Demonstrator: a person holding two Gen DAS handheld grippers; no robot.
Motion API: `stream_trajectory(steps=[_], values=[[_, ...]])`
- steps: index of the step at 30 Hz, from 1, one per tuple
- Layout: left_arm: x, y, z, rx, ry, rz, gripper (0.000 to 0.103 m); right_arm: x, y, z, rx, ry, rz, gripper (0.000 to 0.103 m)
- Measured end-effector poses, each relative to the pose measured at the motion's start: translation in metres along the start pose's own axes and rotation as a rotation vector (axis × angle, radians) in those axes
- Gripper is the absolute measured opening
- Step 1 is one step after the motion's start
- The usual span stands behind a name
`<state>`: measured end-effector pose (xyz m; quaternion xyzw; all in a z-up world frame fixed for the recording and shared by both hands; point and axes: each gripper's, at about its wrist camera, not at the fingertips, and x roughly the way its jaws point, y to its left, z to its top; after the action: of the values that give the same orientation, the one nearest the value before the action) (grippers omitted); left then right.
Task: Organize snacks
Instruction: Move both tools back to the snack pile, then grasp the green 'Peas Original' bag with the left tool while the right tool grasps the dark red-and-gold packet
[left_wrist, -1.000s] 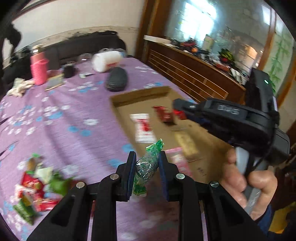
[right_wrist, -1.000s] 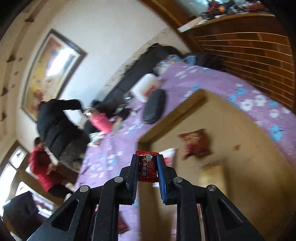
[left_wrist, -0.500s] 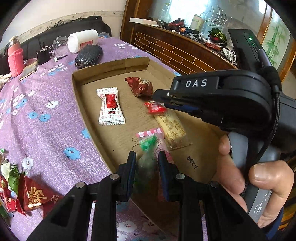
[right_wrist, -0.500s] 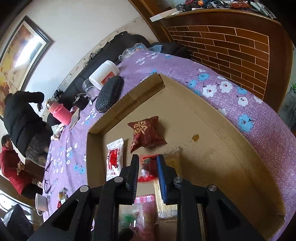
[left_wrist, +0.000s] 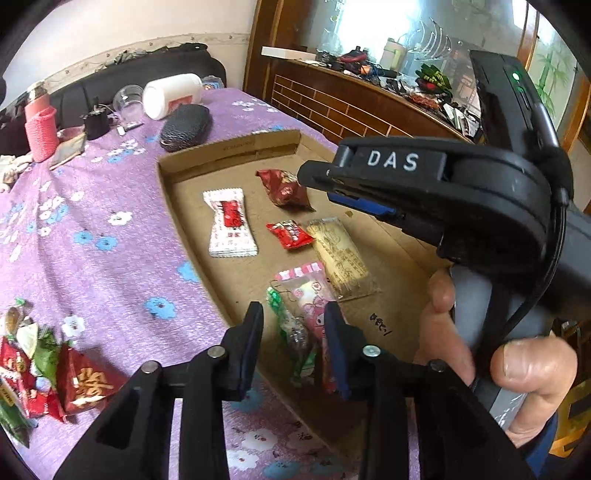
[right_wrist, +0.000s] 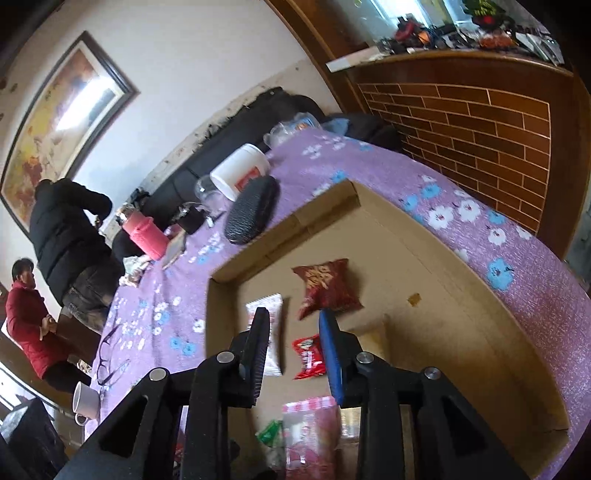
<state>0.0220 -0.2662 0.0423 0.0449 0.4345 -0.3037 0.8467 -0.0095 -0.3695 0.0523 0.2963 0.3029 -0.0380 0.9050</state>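
Snacks were mostly in the cardboard tray (left_wrist: 236, 147) by this point, with a leftover pile (left_wrist: 44, 373) sitting on the purple tablecloth (left_wrist: 92, 258) at lower left of the left wrist view. The left gripper (left_wrist: 293, 343) had its jaws opening around the green candy (left_wrist: 291, 332), which lay lower centre on the tray floor, not pinched, partly over the pink packet (left_wrist: 310, 291). Its long axis ran roughly up-down in the frame, one twisted end pointing toward the white-and-red packet (left_wrist: 229, 221). The right gripper (right_wrist: 293, 347) was opening too, the small red candy (right_wrist: 308, 356) lying loose below its pads. My worry: pulling either gripper back low could snag a wrapper and drag it over the tray rim, since the green one sat near the edge.
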Motion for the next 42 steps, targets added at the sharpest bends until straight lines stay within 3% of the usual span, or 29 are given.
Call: stream_trajectory(steps=[11,15,20,25,29,34,37,42], values=[[-0.037,0.026,-0.007,-0.042,-0.011,0.077,0.036,-0.014,0.024,-0.008,-0.072,-0.086,0.112,0.03],[-0.057,0.045,-0.016,-0.063,-0.035,0.114,0.037,-0.009,0.032,-0.011,-0.095,-0.041,0.191,0.03],[-0.082,0.072,-0.026,-0.093,-0.055,0.145,0.037,-0.003,0.066,-0.029,-0.295,-0.009,0.161,0.03],[-0.12,0.119,-0.043,-0.141,-0.087,0.183,0.038,0.005,0.095,-0.054,-0.426,0.065,0.227,0.03],[-0.143,0.167,-0.062,-0.192,-0.104,0.234,0.048,0.005,0.105,-0.067,-0.475,0.071,0.235,0.03],[-0.137,0.224,-0.077,-0.304,-0.054,0.291,0.048,0.01,0.104,-0.069,-0.462,0.087,0.224,0.03],[-0.122,0.237,-0.082,-0.33,-0.027,0.318,0.048,0.011,0.103,-0.068,-0.457,0.094,0.225,0.03],[-0.112,0.231,-0.093,-0.272,0.024,0.26,0.052,0.014,0.106,-0.069,-0.469,0.111,0.225,0.03]])
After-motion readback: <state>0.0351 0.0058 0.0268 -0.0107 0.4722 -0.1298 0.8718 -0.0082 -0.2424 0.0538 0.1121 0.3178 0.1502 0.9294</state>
